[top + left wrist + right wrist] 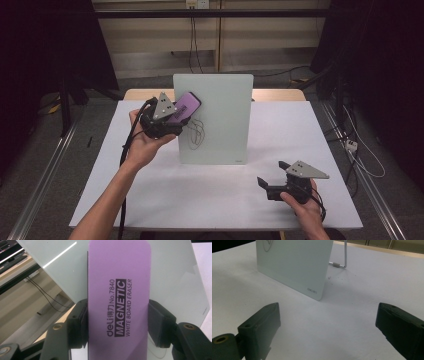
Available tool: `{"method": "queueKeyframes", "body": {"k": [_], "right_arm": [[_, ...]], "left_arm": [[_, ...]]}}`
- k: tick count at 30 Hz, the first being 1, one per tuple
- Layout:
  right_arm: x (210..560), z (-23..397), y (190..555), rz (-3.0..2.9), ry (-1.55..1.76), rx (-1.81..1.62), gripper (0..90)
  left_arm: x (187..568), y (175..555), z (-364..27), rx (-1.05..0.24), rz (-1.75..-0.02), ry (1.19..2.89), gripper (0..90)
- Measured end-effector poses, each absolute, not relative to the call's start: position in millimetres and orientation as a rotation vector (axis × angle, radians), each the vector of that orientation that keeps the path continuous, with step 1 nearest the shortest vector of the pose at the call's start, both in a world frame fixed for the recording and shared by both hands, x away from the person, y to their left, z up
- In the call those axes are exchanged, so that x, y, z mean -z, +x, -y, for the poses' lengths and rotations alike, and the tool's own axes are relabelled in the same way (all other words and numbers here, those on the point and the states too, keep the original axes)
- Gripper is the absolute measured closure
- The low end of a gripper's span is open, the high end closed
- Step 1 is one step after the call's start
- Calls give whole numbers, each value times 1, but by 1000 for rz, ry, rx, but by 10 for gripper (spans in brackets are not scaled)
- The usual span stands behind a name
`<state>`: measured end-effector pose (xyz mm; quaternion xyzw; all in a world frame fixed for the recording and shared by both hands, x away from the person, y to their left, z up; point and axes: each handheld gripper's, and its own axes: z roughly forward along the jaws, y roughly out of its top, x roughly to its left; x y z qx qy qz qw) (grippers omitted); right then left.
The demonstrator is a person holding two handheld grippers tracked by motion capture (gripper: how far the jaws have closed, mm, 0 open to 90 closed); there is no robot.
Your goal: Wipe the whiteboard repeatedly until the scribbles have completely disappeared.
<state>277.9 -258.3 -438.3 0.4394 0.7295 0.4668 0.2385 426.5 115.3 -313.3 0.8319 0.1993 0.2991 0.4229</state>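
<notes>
Right gripper (pixel 272 186) idles lower right on counter (pixel 210 195), fingers spread, empty; left gripper (pixel 167 120) fingers pinch purple eraser (pixel 119 300) against upright whiteboard (pixel 220 120), likely to wipe scribble (pixel 197 132).

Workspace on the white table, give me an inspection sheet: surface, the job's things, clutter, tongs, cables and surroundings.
Surface: white table, bare near the front edge.
Job's things: purple eraser held up at the upper left of the whiteboard; the whiteboard stands upright on a wire stand; scribbled lines on the board just below the eraser.
Clutter: nothing seen.
Tongs: left tongs shut on the eraser's long sides; right tongs open, holding nothing, low over the table in front of the board's right corner.
Cables: black cable trails from the left tongs along the forearm; loose white cable on the floor at right.
Surroundings: dark curtains at both sides, floor rails, pale wall behind.
</notes>
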Motion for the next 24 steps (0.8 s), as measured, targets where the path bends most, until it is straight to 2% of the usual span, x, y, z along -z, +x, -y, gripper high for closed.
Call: {"method": "queueKeyframes", "body": {"k": [24], "right_arm": [[439, 258, 278, -2001, 1206, -1279, 58]], "left_arm": [[336, 416, -98, -728, -444, 2175, 410]]}}
